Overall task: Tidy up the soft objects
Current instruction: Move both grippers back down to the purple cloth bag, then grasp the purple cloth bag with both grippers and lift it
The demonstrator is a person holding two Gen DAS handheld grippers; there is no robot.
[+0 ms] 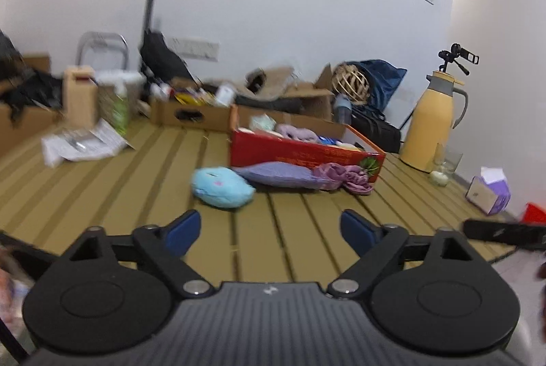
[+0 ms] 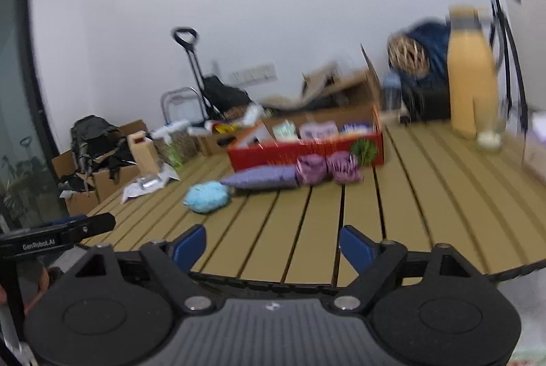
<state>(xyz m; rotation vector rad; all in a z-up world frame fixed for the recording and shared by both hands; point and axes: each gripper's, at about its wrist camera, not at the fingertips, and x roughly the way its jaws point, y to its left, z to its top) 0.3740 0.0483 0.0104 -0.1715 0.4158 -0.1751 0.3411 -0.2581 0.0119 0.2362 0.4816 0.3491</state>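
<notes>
A light blue plush toy (image 1: 221,187) (image 2: 206,196) lies on the slatted wooden table (image 1: 102,188) (image 2: 426,195). Beside it rest a lavender pillow (image 1: 276,174) (image 2: 259,177) and crumpled purple cloth (image 1: 344,175) (image 2: 329,168), all in front of a red cardboard box (image 1: 300,154) (image 2: 307,149) that holds several soft items. My left gripper (image 1: 269,231) is open and empty over the table's near part, short of the blue toy. My right gripper (image 2: 273,245) is open and empty at the table's near edge. Part of the left gripper (image 2: 61,234) shows at the left of the right wrist view.
A yellow thermos jug (image 1: 433,123) (image 2: 472,83), a glass with a candle (image 1: 443,166) and a purple tissue box (image 1: 488,193) stand on the right. Brown cardboard boxes (image 1: 191,115), crumpled paper (image 1: 82,144), a folded cart (image 1: 153,42) and bags crowd the back and left.
</notes>
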